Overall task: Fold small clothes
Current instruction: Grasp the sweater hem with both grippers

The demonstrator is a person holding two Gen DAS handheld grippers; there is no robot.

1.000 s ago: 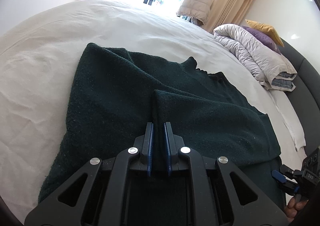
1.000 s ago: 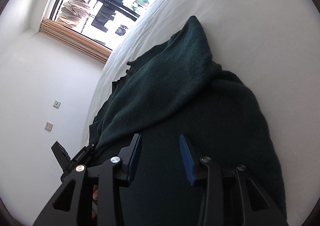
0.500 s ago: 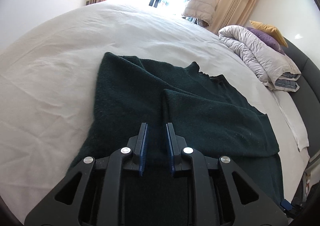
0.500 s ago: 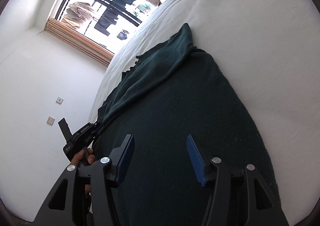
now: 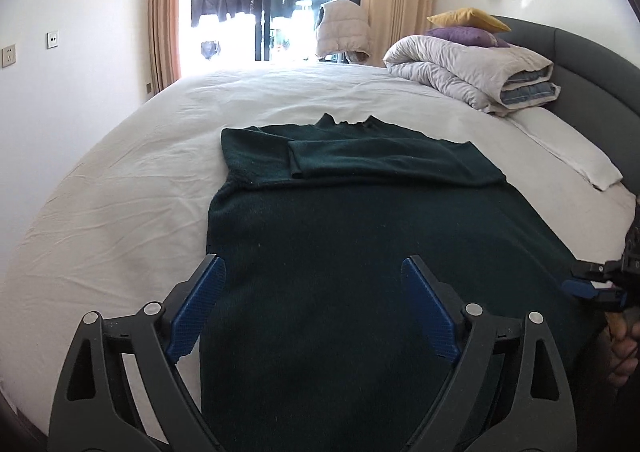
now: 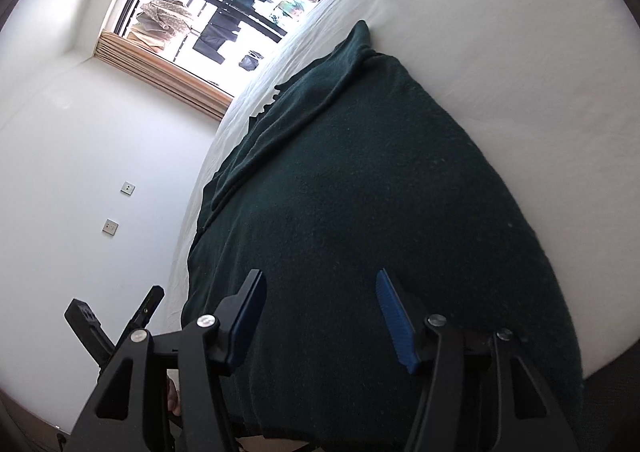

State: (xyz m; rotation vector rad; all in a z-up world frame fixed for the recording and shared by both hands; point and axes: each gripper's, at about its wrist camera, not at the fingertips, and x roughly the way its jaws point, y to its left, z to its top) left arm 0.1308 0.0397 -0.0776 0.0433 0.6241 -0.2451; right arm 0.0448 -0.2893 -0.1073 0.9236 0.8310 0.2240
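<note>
Left hand-held gripper (image 5: 314,308) gapes over fuzzy green sweater (image 5: 360,236) (sleeves folded).

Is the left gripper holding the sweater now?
No, the left gripper is open, its blue fingers wide apart above the sweater, with no cloth pinched between them.
</note>
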